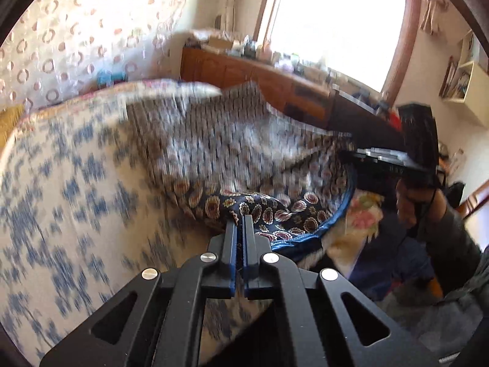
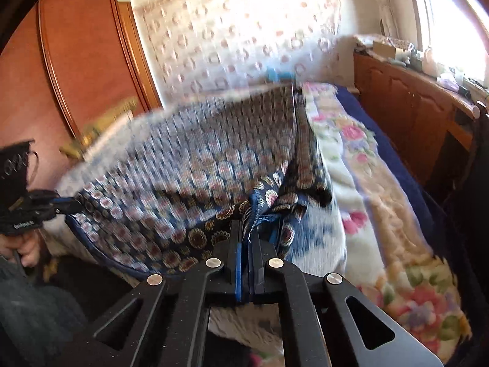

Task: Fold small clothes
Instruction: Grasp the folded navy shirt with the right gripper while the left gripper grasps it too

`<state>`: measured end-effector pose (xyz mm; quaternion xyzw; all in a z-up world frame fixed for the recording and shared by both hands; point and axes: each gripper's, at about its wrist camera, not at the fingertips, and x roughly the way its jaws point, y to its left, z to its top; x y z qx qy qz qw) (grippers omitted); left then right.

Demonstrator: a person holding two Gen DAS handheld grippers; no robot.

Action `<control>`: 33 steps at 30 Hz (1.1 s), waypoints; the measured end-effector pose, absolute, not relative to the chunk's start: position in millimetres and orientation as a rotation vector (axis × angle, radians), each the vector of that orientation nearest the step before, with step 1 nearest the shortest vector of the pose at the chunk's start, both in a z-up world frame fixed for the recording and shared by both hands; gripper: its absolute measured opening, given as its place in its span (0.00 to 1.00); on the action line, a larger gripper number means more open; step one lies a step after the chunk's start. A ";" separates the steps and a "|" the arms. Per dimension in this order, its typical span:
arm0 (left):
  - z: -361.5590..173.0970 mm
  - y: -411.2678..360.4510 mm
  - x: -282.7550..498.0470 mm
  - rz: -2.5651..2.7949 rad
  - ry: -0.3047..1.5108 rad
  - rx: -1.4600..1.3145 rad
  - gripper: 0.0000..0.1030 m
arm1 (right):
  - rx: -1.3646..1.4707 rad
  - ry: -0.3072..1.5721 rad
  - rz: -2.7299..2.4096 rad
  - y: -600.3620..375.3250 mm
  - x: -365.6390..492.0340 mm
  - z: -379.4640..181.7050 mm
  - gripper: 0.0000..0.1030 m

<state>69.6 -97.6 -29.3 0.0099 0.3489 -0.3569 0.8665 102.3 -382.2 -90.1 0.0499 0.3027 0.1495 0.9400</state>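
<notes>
No text can be read for certain. The left hand-held gripper (image 2: 71, 205) carries pale lettering on its body, and the right hand-held gripper (image 1: 345, 153) faint marks, all too blurred to make out.

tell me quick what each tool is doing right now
Left tool: closed, pinching the edge of the patterned cloth.
Right tool: closed, pinching another edge of the same cloth, which hangs lifted between them over the bed.

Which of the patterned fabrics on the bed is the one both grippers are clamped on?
The dark navy medallion-print cloth with the blue hem: the left gripper and right gripper each pinch it. The blue-and-white sheet and floral blanket lie ungripped.
</notes>
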 end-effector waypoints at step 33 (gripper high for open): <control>-11.6 -105.2 319.8 -0.622 0.763 -0.044 0.03 | 0.018 0.650 0.262 -364.3 318.9 -25.2 0.02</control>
